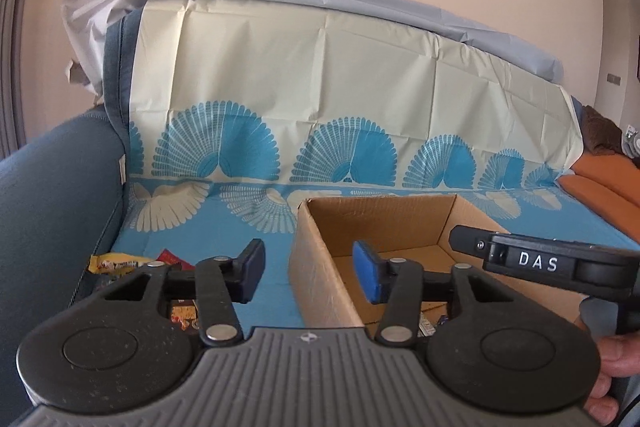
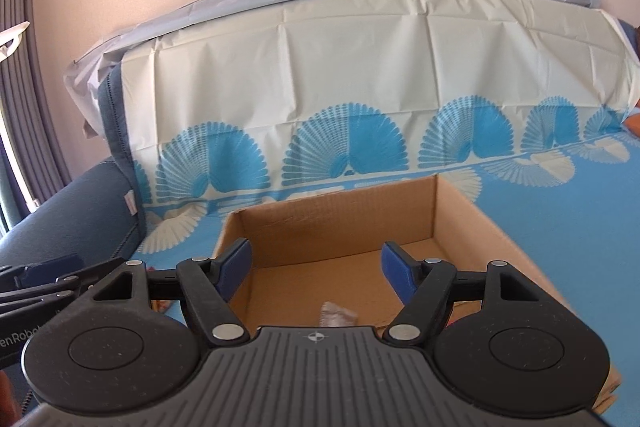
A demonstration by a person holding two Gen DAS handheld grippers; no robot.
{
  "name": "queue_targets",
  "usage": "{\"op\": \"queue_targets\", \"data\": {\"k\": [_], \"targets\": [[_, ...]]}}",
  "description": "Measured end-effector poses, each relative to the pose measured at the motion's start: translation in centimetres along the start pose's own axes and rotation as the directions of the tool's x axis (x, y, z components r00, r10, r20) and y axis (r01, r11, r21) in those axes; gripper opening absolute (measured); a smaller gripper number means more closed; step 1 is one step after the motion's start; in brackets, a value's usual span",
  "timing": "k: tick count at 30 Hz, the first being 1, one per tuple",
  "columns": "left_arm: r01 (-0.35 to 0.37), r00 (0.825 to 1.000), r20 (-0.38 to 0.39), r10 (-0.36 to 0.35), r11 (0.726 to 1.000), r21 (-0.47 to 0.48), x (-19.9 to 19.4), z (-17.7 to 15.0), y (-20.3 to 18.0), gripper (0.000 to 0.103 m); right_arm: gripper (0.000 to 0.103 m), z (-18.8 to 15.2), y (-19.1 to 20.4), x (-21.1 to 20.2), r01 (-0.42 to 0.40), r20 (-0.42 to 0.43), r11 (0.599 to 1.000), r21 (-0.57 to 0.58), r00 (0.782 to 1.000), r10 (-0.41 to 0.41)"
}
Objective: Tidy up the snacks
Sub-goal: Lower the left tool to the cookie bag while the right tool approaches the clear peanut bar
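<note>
Left tool (image 1: 308,273), jaws apart and empty, straddles the cardboard box's (image 1: 320,235) left wall; loose snack packets (image 1: 120,263) lie low to its left, nearer it than the equally empty, parted right tool (image 2: 316,267).

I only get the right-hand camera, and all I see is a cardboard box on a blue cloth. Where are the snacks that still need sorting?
Observer: They're left of the cardboard box, loose on the blue cloth. There's a yellow packet with a red packet beside it.
Operator: Is the other gripper holding one?
Observer: No. The left gripper is open and has nothing between its pads. It sits over the box's left wall.
Operator: Who carries my camera?
Observer: A person's hand grips the handle below the right gripper.
</note>
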State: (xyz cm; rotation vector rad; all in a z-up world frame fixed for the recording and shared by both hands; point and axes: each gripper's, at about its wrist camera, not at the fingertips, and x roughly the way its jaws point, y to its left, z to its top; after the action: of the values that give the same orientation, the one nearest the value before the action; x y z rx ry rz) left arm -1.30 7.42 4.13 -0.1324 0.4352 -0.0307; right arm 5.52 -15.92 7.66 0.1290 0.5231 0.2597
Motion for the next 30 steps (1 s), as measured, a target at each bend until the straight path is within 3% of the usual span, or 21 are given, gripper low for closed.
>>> {"op": "queue_targets", "data": {"k": [1,3,5,8,10,12,15,20,26,30], "targets": [[-0.005,1.000,-0.022,0.005,1.000,-0.009,0.1,0.2,0.8,0.027,0.073,-0.1,0.5,0.1,-0.007,-0.006,1.000,-0.002,1.000,0.007],[-0.047,0.998,-0.041,0.049,0.998,0.043,0.2,0.5,2.1,0.018,0.073,-0.2,1.6,0.1,-0.033,-0.012,0.999,-0.007,0.999,0.033],[-0.074,0.996,-0.040,0.078,0.993,0.095,0.3,0.8,3.6,0.018,0.073,-0.3,2.8,0.0,-0.059,-0.007,0.998,-0.019,0.998,0.059],[-0.110,0.991,-0.070,0.114,0.992,0.055,0.8,0.2,7.0,0.018,0.071,-0.6,4.6,-0.2,-0.096,-0.014,0.995,-0.031,0.995,0.096],[-0.158,0.975,-0.153,0.159,0.987,0.019,1.6,-1.0,9.3,0.016,0.063,-0.9,5.6,-0.2,-0.127,-0.015,0.992,-0.026,0.992,0.127],[-0.195,0.967,-0.173,0.187,0.980,-0.034,1.6,-1.2,11.3,0.016,0.051,-1.2,6.8,-0.1,-0.175,-0.018,0.984,-0.026,0.984,0.175],[-0.216,0.963,-0.175,0.203,0.975,-0.057,1.2,-1.1,12.7,0.016,0.043,-1.8,9.1,0.2,-0.262,-0.017,0.965,-0.030,0.965,0.261],[-0.242,0.957,-0.184,0.224,0.967,-0.082,1.2,-0.8,14.1,0.016,0.042,-3.3,13.6,1.2,-0.375,-0.057,0.925,-0.053,0.926,0.372],[-0.298,0.942,-0.213,0.261,0.940,-0.166,1.5,-0.7,16.9,0.016,0.042,-5.0,17.1,2.9,-0.410,-0.136,0.911,-0.045,0.906,0.401],[-0.322,0.935,-0.236,0.266,0.914,-0.245,1.8,-0.8,18.9,0.016,0.043,-6.0,17.8,4.9,-0.354,-0.213,0.935,-0.029,0.916,0.340]]}}
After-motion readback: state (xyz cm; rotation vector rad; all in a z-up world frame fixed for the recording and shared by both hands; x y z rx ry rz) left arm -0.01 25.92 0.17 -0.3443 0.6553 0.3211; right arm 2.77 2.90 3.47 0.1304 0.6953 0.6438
